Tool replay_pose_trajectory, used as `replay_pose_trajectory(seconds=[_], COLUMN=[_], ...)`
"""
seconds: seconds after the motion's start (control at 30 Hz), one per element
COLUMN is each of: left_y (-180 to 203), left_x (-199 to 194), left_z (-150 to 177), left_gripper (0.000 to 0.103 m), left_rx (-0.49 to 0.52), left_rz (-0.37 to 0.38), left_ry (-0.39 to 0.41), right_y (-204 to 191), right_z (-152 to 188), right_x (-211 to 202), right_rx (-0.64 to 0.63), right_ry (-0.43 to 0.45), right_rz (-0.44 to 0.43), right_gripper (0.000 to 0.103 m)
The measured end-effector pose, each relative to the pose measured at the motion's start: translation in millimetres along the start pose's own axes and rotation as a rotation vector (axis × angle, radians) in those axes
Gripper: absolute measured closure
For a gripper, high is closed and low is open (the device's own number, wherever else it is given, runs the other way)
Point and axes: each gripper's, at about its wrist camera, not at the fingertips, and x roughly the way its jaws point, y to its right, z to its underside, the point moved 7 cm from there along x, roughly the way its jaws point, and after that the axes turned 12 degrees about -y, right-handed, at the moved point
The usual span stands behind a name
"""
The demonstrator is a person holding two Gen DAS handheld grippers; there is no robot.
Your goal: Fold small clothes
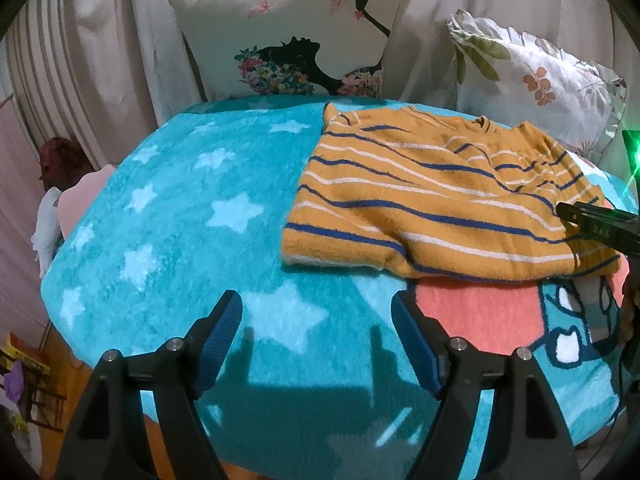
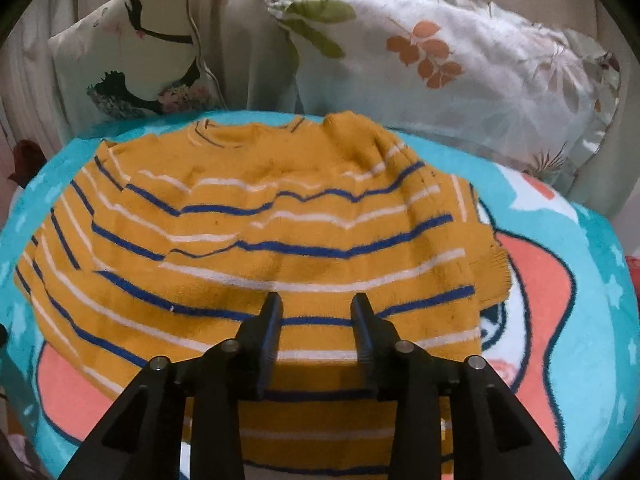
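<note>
On a fluffy turquoise blanket with pale stars and a coral cartoon print lies a mustard-yellow knitted sweater with blue and white stripes, folded into a rumpled rectangle, its neckline toward two printed white cushions leaning on a beige curtain. Over the sweater's near hem hangs the right gripper, jaws partly apart with nothing pinched between them. Beside the sweater, the left gripper hovers above bare blanket, jaws spread wide and empty.
</note>
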Motion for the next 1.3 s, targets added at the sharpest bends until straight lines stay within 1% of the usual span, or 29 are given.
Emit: replay_pose_trajectory(seconds=[0.2,0.23,0.27,0.37,0.57,0.8,1.03,1.3], left_y=[2,3,3,4,3,3,0,-3], left_x=[-3,-4,-5,-8,-15,-23,-28,-30], left_z=[5,7,8,11,14,19,23,24], left_gripper=[0.026,0.026,0.026,0.026,0.025,0.025,0.025,0.024], left_rx=[-0.004,-0.004,-0.005,-0.008,-0.04,-0.047,-0.057,-0.068], left_rz=[0.026,0.032,0.035,0.043,0.068,0.076,0.081,0.08], left_ry=[0.002,0.004,0.005,0.008,0.018,0.034,0.04,0.044], right_y=[8,8,8,6,9,15,19,16], right_z=[14,17,21,32,55,67,74,77], right_x=[-10,-12,-14,-21,-42,-55,-64,-66], right_rx=[0.033,0.038,0.042,0.045,0.085,0.092,0.103,0.094], right_ry=[-0.005,-0.008,-0.013,-0.014,0.012,0.032,0.045,0.044], right_rz=[0.021,0.026,0.037,0.064,0.112,0.193,0.204,0.216], right_gripper=[0.057,0.054,0.051,0.05,0.042,0.039,0.036,0.033])
